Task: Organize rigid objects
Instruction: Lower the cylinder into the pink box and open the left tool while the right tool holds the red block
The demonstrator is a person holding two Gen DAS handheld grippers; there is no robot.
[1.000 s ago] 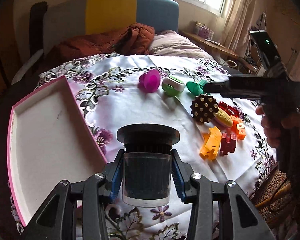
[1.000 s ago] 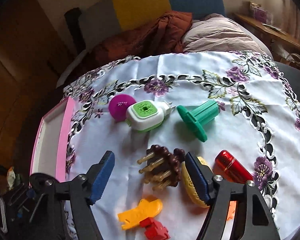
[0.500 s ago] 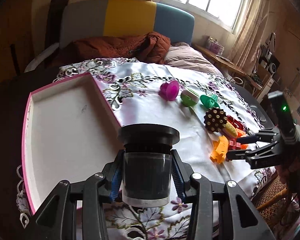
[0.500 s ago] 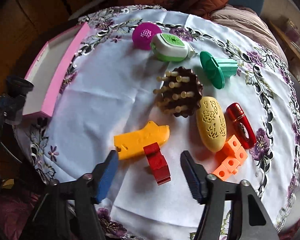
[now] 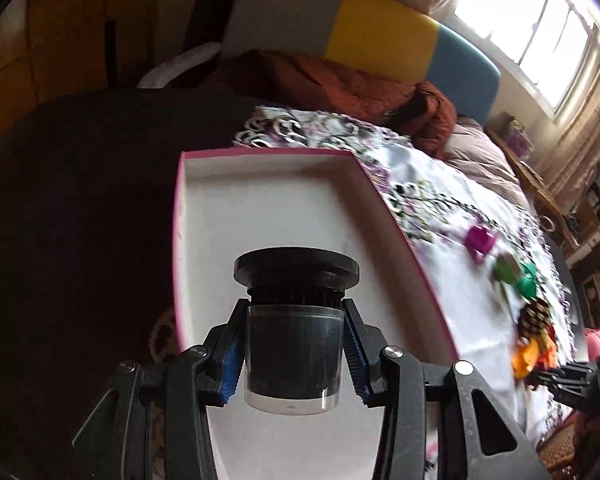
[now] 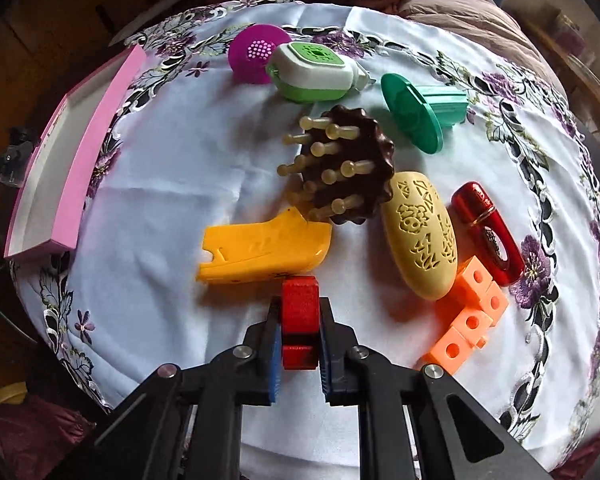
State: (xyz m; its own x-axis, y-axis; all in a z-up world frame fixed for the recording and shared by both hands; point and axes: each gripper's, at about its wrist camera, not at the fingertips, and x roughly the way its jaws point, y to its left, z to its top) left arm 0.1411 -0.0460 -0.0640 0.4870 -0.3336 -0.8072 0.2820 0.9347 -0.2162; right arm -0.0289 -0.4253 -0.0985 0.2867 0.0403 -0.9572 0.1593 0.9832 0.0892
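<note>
My left gripper (image 5: 294,344) is shut on a dark jar with a black lid (image 5: 294,312), held above the white floor of the pink-rimmed box (image 5: 260,208). In the right wrist view my right gripper (image 6: 300,320) is shut on a small red block (image 6: 300,308) that lies on the white embroidered cloth (image 6: 160,160), just below a yellow plastic piece (image 6: 264,250). The same box (image 6: 72,168) shows at the far left there, with the left gripper (image 6: 4,160) beyond it. From the left wrist, the right gripper (image 5: 572,380) is seen low at the right edge.
On the cloth lie a brown peg brush (image 6: 348,168), cream oval case (image 6: 420,236), red lighter-like item (image 6: 488,232), orange cubes (image 6: 468,312), green spool (image 6: 420,112), green-white plug device (image 6: 316,70) and magenta cup (image 6: 256,54). A bed with bedding stands behind (image 5: 340,80).
My left gripper carried the jar leftward from over the cloth to over the box. My right gripper dropped toward the table, passed the brush and yellow piece, and shut on the red block.
</note>
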